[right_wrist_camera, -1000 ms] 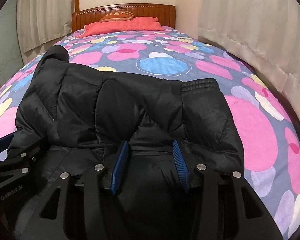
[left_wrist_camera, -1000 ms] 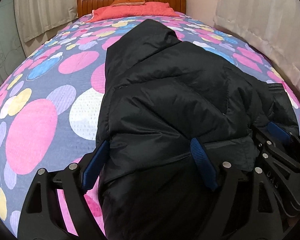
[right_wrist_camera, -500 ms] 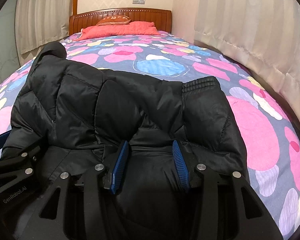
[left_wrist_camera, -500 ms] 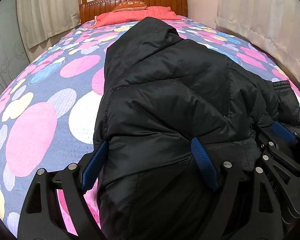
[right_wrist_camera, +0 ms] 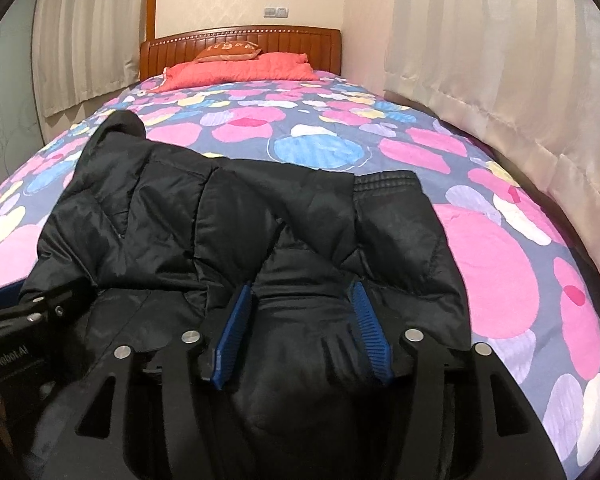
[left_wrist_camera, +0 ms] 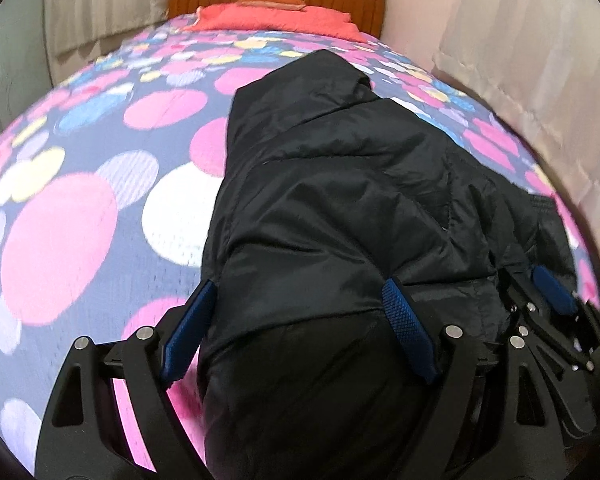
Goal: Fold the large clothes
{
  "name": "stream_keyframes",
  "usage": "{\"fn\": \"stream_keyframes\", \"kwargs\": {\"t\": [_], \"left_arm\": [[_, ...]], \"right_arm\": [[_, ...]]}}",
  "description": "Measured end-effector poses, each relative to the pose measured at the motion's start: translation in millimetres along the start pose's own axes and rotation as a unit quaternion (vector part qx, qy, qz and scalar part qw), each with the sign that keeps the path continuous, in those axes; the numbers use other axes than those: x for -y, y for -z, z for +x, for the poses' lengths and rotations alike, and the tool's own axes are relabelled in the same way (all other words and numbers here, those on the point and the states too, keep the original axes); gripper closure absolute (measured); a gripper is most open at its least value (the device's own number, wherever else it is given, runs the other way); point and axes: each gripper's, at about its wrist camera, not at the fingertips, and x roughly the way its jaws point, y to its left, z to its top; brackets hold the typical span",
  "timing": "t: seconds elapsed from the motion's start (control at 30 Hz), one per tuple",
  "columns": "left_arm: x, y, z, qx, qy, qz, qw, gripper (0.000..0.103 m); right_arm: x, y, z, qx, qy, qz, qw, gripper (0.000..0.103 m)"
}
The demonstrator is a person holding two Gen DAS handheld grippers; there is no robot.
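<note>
Black puffer jacket (left_wrist_camera: pixel 340 208) lies bunched lengthwise on the bed (left_wrist_camera: pixel 60 240), hood toward the headboard (right_wrist_camera: pixel 240 44). Left gripper (left_wrist_camera: pixel 300 320) wide-spread, near hem bulging between its pads; right gripper (right_wrist_camera: pixel 300 320) narrower, pinching a hem fold. Likely paired for one fold toward the headboard.
</note>
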Motion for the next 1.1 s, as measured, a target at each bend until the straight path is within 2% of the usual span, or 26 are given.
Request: {"fn": "stream_keyframes", "kwargs": {"t": [0.13,0.4,0.5,0.6,0.73,0.83,0.87,0.97,1.03,1.1], "left_arm": [[-6,3,-10,0.004,0.003,-0.024,0.9997,0.019],[-12,5,-34,0.008,-0.019,-0.034,0.9992,0.019],[-24,2,-44,0.008,-0.018,-0.053,0.9984,0.019],[-44,-1,-49,0.001,-0.018,-0.091,0.9957,0.019],[-83,2,-46,-0.029,0.001,-0.18,0.9833,0.019],[-108,10,-34,-0.059,0.033,-0.254,0.9647,0.019],[-116,14,-28,-0.069,0.054,-0.283,0.9551,0.019],[-118,22,-12,-0.096,0.086,-0.323,0.9376,0.019],[-116,27,-7,-0.095,0.098,-0.334,0.9328,0.019],[-115,28,-3,-0.085,0.105,-0.337,0.9317,0.019]], "right_arm": [[5,1,-13,0.007,0.005,0.014,1.0,0.041],[22,0,-33,0.005,-0.008,0.046,0.999,0.041],[34,-3,-42,0.007,-0.015,0.065,0.998,0.041],[55,-7,-48,0.005,-0.035,0.105,0.994,0.032],[85,-9,-49,-0.003,-0.072,0.168,0.983,0.029],[108,-5,-38,-0.019,-0.101,0.225,0.969,0.029],[117,-2,-30,-0.027,-0.111,0.252,0.961,0.029],[132,5,-12,-0.045,-0.136,0.304,0.942,0.028],[139,11,7,-0.066,-0.157,0.333,0.928,0.028],[144,15,24,-0.084,-0.177,0.354,0.914,0.028]]}}
